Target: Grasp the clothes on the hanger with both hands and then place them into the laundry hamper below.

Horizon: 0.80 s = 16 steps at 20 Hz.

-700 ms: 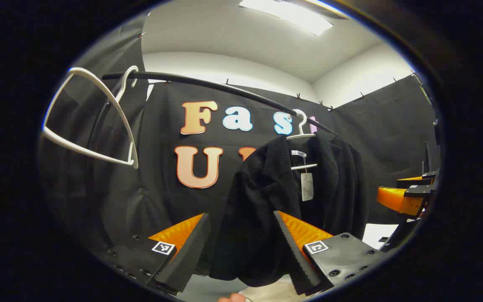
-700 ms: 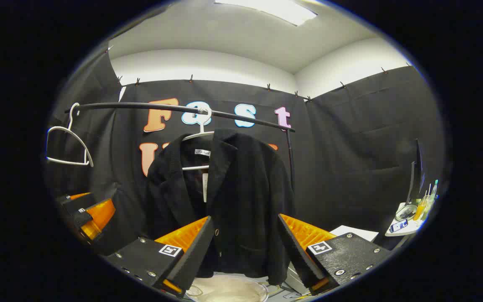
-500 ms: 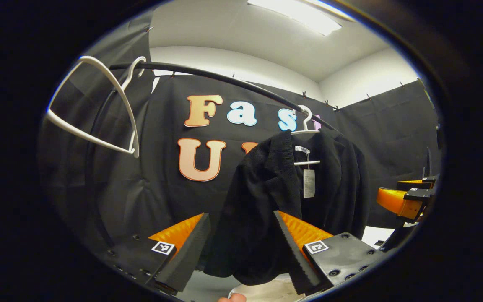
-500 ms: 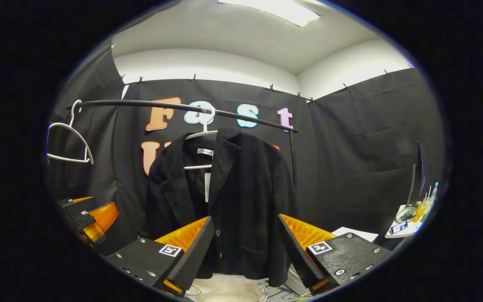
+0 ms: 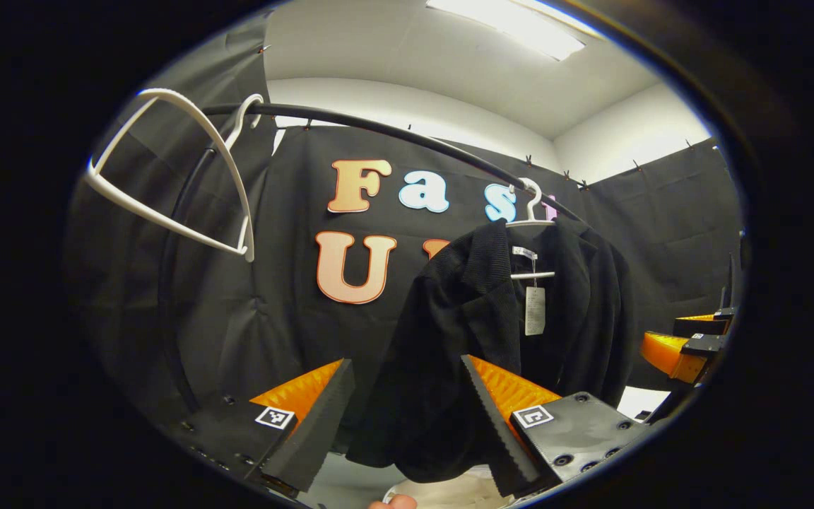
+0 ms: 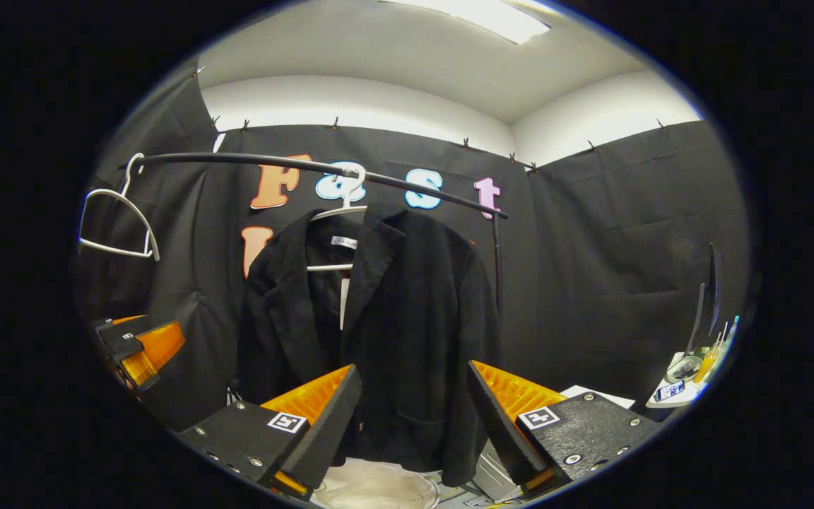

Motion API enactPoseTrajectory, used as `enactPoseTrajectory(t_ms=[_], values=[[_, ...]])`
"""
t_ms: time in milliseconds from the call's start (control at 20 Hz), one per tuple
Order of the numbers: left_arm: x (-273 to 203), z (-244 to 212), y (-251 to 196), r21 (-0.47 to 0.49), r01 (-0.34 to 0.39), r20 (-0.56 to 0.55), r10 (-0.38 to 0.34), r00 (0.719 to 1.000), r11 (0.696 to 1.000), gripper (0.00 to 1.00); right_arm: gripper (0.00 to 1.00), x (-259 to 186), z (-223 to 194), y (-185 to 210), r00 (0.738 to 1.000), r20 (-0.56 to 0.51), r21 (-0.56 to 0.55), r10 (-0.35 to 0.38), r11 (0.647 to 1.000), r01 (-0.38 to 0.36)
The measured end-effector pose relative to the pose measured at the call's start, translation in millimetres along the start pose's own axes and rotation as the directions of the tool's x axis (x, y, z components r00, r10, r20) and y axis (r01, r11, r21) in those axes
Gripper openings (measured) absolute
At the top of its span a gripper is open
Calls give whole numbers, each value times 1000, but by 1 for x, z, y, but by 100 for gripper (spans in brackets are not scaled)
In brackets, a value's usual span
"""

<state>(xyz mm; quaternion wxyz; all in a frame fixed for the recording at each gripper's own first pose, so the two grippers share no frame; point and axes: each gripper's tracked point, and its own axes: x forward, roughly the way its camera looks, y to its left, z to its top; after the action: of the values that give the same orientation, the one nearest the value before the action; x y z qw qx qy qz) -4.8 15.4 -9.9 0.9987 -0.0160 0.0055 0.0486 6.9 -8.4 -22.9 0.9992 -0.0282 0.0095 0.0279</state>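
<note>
Since the earlier pictures both views have shifted a little: the black jacket (image 6: 379, 332) now fills more of the right gripper view, and in the left gripper view the rail (image 5: 379, 131) and jacket (image 5: 492, 339) sit slightly farther right.

The left claw (image 5: 407, 417) is released, its fingers spread wide with the jacket's sleeve seen beyond the gap, not touched. The right claw (image 6: 414, 417) is likewise released, fingers apart, with the jacket's lower front seen between them. Each claw body carries a small square black-and-white marker. The right claw also shows at the right edge of the left gripper view, and the left claw at the left edge of the right gripper view.

The jacket hangs on a white hanger (image 6: 340, 212) hooked over the black rail (image 6: 237, 160). A small white label sits inside the collar and a paper tag (image 5: 535, 311) dangles below it; the writing on both is too small to read. An empty white hanger (image 6: 117, 226) hangs near the rail's left end.

Below the jacket, a pale hamper (image 6: 379, 488) shows at the bottom edge of the right gripper view, only its top in sight. Black cloth covers the booth walls, pinned along the top under white wall and a ceiling light (image 6: 492, 14). At the far right a small bench (image 6: 665, 399) holds bottles and a phone.
</note>
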Motion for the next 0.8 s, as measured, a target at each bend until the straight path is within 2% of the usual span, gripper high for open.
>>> enactPoseTrajectory(t_ms=[300,800], values=[[2,3,3,1,-18,16,18,1000,1000,96,93,1,4,5,999,20,-15,26,1000,-26],[6,2,7,-14,-7,13,7,1000,1000,96,93,10,8,21,998,19,-10,66,998,-66]])
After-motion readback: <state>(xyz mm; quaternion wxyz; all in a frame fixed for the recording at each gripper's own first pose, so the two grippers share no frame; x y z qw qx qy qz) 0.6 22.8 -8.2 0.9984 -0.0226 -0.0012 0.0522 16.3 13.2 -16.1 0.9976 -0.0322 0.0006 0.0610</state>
